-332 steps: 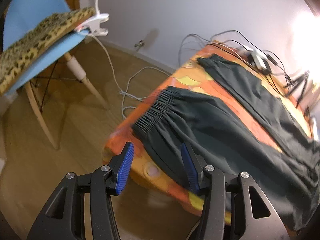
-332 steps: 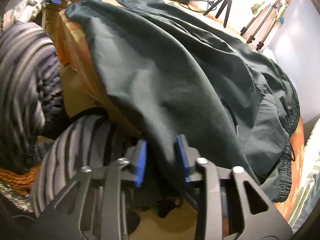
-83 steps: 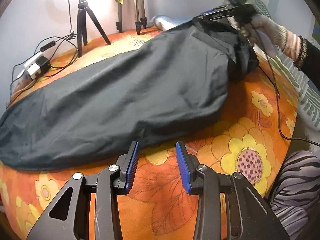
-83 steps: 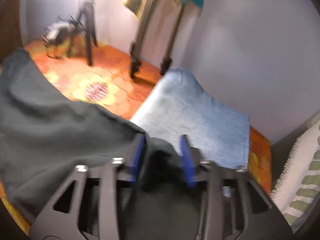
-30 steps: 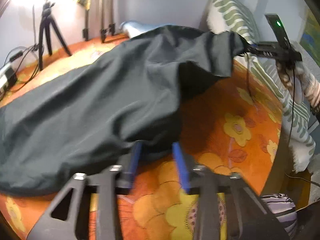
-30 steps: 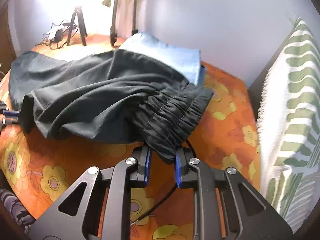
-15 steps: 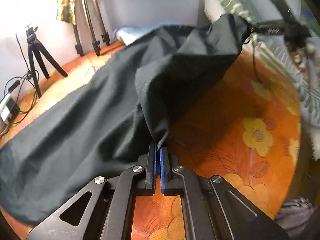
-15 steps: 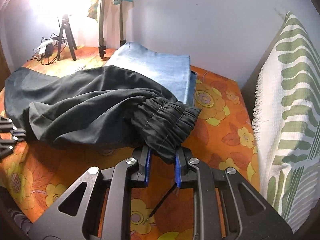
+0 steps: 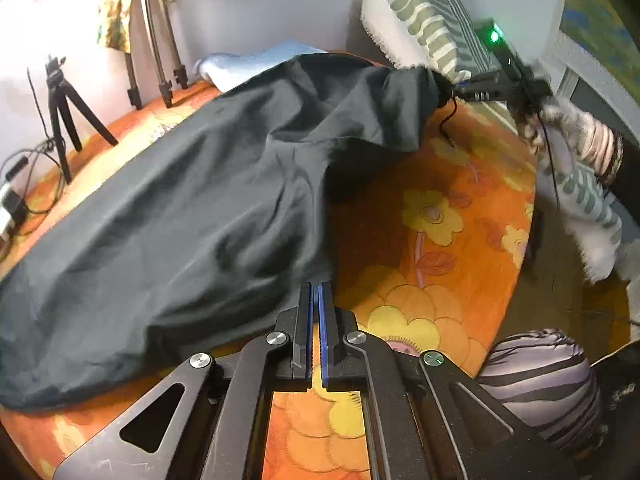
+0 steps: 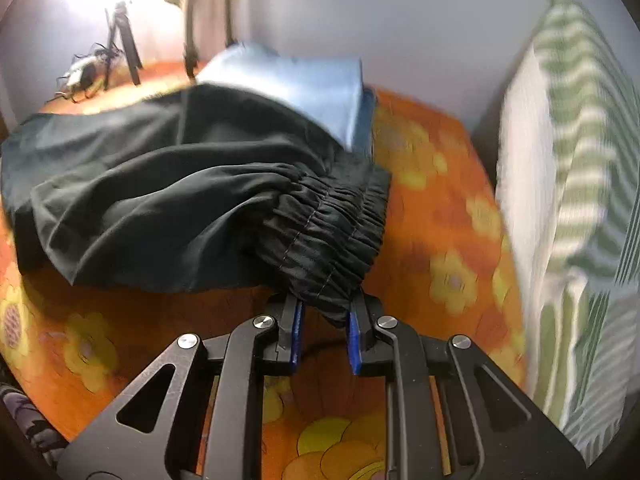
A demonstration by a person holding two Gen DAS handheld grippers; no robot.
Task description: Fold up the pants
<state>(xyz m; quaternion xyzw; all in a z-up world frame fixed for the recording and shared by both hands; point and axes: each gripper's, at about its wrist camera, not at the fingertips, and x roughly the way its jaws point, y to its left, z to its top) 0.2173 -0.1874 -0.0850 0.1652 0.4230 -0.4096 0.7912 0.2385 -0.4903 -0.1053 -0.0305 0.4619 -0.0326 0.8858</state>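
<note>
1. On the orange flowered cover (image 9: 460,264) lie the dark pants (image 9: 192,216), spread lengthways with the legs running off toward the tripods (image 9: 64,116) by the wall.
2. Nearest me, the left hand-held gripper (image 9: 315,292) has its blue pads pressed almost together on the edge of the pants at the near side, pinching a fold of the fabric.
3. At the far end, the right hand-held gripper (image 10: 324,320) grips the gathered elastic waistband (image 10: 332,232); its blue fingers (image 10: 297,332) sit either side of the bunched cloth, clamping it.
4. From the left-hand camera that waistband end looks lifted a little off the cover, with the fabric sagging between the two grips.
5. Behind the pants a folded light-blue cloth (image 10: 304,88) rests on the cover, its near edge touching or tucked under the dark fabric.
6. A green-and-white striped pillow (image 10: 568,200) stands against the wall on the right side.
7. A small black adapter with cables (image 9: 16,200) sits near the tripods.
</note>
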